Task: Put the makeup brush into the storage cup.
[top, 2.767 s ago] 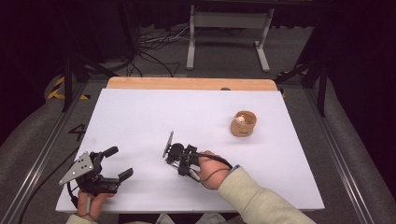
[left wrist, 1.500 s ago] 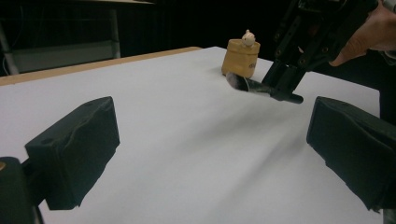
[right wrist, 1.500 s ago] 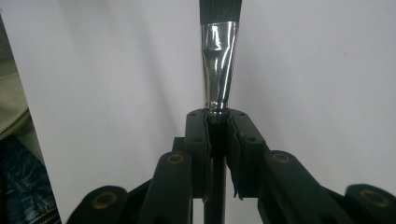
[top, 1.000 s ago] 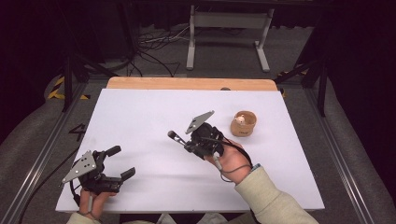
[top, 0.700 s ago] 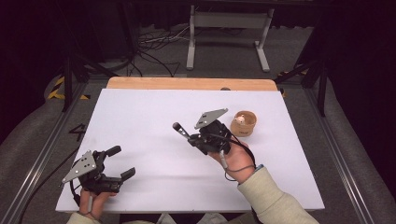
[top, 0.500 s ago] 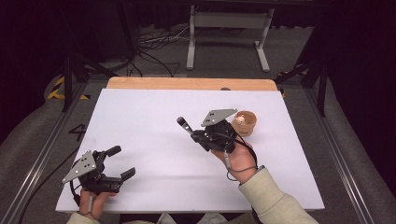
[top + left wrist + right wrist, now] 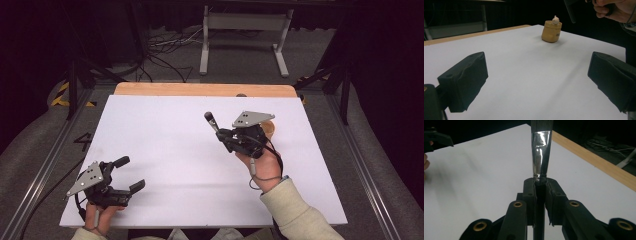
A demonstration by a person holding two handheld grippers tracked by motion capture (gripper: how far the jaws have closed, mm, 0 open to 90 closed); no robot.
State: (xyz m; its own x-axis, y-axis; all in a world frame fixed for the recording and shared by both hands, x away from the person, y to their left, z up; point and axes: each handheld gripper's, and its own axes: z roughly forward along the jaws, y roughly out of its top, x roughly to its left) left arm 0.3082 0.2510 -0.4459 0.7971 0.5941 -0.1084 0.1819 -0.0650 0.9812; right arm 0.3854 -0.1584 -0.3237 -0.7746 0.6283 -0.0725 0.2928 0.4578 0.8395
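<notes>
A slim, stiff, light brush (image 7: 541, 152) is pinched at its handle below the slippery metal ferrule by the right gripper (image 7: 540, 185), the left gripper (image 7: 129, 174) spread empty

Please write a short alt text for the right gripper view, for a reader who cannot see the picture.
The right gripper has its two black jaws shut on a thin brush with a shiny silver metal ferrule and dark bristles, which points up and away over a white table surface. A light wooden edge strip runs along the far side.
</notes>
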